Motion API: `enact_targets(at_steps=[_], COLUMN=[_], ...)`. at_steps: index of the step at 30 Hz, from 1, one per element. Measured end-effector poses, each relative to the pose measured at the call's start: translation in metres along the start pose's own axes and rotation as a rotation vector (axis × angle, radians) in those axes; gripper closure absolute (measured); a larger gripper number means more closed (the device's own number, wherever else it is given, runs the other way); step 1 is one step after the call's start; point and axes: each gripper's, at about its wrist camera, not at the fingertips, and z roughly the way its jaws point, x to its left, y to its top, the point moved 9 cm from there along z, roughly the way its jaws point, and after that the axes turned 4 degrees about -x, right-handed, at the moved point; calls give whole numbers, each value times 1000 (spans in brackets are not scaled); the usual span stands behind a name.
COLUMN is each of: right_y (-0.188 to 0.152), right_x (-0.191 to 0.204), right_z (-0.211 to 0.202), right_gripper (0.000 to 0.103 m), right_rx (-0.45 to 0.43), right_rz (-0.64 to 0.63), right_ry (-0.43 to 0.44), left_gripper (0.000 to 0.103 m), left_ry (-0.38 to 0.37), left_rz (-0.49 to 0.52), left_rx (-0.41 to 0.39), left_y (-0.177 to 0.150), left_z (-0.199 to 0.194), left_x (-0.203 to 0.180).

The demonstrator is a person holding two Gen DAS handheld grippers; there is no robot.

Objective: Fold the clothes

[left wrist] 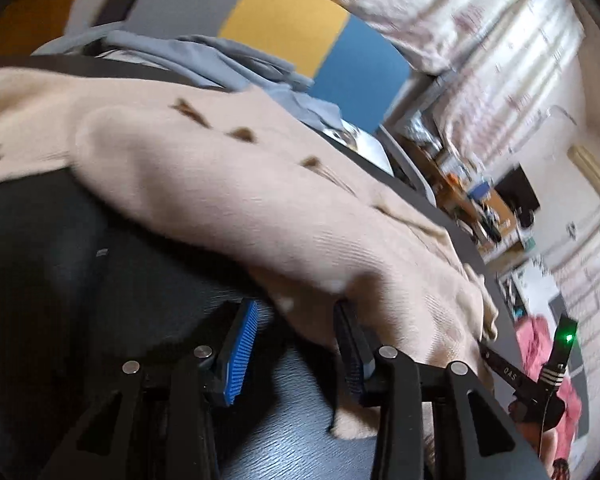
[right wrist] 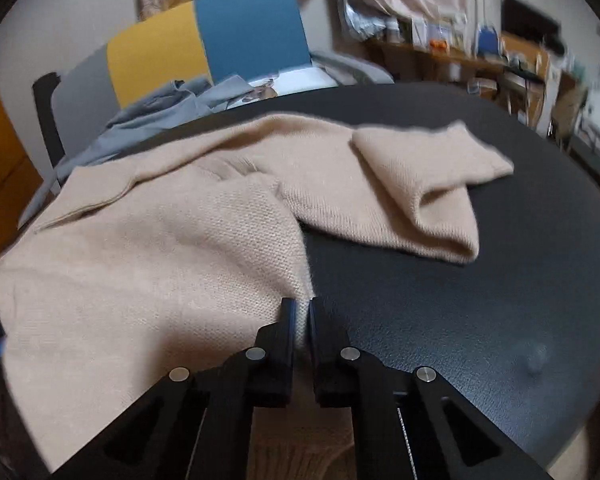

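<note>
A beige knit sweater [right wrist: 148,248] lies spread over a round black table [right wrist: 480,312], with one sleeve [right wrist: 420,188] folded across it on the right. My right gripper [right wrist: 301,306] is shut on the sweater's near edge, and fabric shows in the narrow gap between its fingers. In the left wrist view the sweater [left wrist: 240,192] shows small brown marks and is bunched over the black table [left wrist: 52,264]. My left gripper [left wrist: 296,308] is open, its blue pad [left wrist: 242,344] bare. A fold of the sweater hangs between the jaws and drapes over the right finger.
Behind the table stands a chair [right wrist: 244,36] with grey, yellow and blue panels, and a grey garment [right wrist: 160,116] is heaped on it. Cluttered shelves [right wrist: 500,56] line the far right. A pink cloth [left wrist: 540,344] and a black device with a green light [left wrist: 566,338] sit at the right.
</note>
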Motion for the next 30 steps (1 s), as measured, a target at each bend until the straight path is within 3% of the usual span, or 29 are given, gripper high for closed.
enact_targets(at_steps=[3, 6, 9, 10, 11, 12, 14, 16, 19, 21, 25, 30], right_y=[-2, -3, -3, -3, -4, -5, -6, -8, -7, -5, 6, 14], right_x=[1, -6, -7, -4, 0, 5, 13, 22, 28, 23, 19, 52], right_z=[0, -2, -2, -1, -2, -3, -3, -1, 0, -4, -24, -46], right_gripper=[95, 92, 74, 61, 50, 47, 37, 30, 30, 30, 30, 30], right_rx=[-25, -44, -57, -61, -65, -67, -63, -53, -47, -42, -55, -71], right_rz=[-33, -1, 59, 70, 73, 55, 4, -61, -92, -49, 86, -11], right_ry=[-32, -3, 85, 120, 150, 162, 147, 116, 85, 90, 177, 245], left_gripper=[63, 63, 65, 69, 81, 89, 97, 98, 98, 99, 99, 98], left_ry=[-20, -43, -45, -43, -40, -38, -34, -30, -55, -84, -136, -135], left_rz=[-21, -53, -75, -74, -73, -72, -70, -68, -66, -53, -7, 54], left_rx=[13, 25, 28, 32, 37, 41, 50, 59, 46, 21, -24, -29], left_y=[2, 2, 4, 4, 5, 5, 6, 7, 16, 28, 45, 38], left_z=[12, 22, 25, 25, 24, 23, 21, 19, 3, -16, -55, -93], left_x=[-9, -16, -16, -16, -16, -16, -15, -15, -15, -17, -26, -27])
